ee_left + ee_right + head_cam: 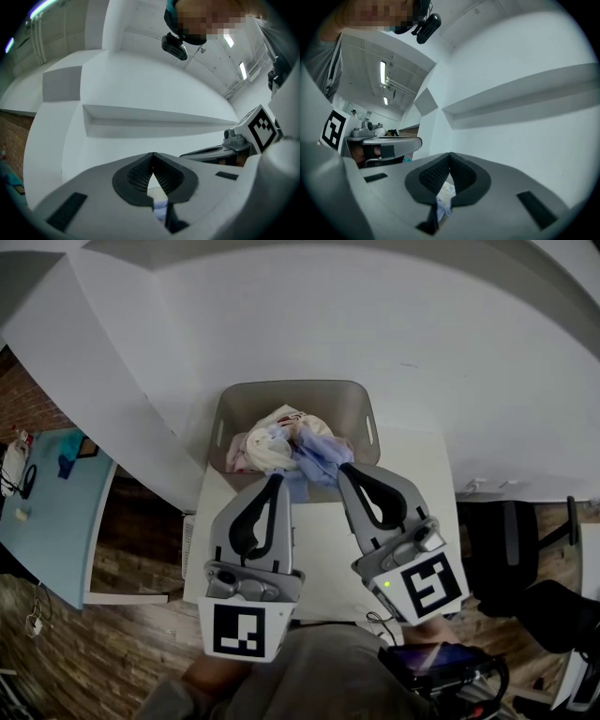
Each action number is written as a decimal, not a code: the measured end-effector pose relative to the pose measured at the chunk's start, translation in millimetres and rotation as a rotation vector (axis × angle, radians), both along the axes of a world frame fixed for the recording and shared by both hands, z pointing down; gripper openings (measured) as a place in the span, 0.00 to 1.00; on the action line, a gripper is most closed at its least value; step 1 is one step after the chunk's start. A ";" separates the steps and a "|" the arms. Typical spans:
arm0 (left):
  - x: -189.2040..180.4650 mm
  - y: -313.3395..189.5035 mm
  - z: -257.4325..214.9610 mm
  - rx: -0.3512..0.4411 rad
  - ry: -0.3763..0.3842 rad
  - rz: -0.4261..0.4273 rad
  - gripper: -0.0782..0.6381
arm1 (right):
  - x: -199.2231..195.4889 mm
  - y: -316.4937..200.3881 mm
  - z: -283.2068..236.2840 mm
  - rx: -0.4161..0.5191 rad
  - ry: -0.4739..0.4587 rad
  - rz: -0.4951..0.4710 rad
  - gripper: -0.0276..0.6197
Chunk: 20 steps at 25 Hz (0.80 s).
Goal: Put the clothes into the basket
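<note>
- A grey basket (349, 399) stands at the 12 o'clock end of a white bench (323, 559), against a white wall (422, 324).
- The clothes (281, 444) lie heaped inside the basket: white and pink pieces towards 9 o'clock, and a pale blue piece towards 3 o'clock. A fold of the blue piece spills over the near rim at 6 o'clock.
- The left gripper (275, 480) reaches in from 7 o'clock, its tip at the near rim just beside the blue fold.
- The left gripper view shows that gripper (152, 154) closed, with the pads meeting at the tip. A scrap of pale cloth (161, 206) shows in the slit behind the tip; I cannot tell whether it is pinched.
- The right gripper (343, 469) comes in from 5 o'clock, its tip against the blue piece.
- The right gripper view shows that gripper (450, 154) closed too, with printed white cloth (444, 196) in the slit under the pads.
- A light blue table (52, 512) stands off at 9 o'clock on a wooden floor (94, 652).
</note>
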State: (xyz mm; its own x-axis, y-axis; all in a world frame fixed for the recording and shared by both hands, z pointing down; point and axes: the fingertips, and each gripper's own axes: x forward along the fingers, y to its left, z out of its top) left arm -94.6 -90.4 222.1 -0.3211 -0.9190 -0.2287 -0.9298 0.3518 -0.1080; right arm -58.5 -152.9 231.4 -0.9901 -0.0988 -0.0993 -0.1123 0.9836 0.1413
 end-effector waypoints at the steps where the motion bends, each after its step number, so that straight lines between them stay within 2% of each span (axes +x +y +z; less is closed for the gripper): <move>1: 0.2 -0.3 0.3 -0.001 0.000 -0.002 0.12 | 0.0 0.0 -0.2 -0.001 -0.002 -0.003 0.05; 20: -2.2 -1.1 1.0 0.011 0.014 -0.028 0.12 | 2.1 -0.8 3.2 -0.013 0.001 -0.017 0.05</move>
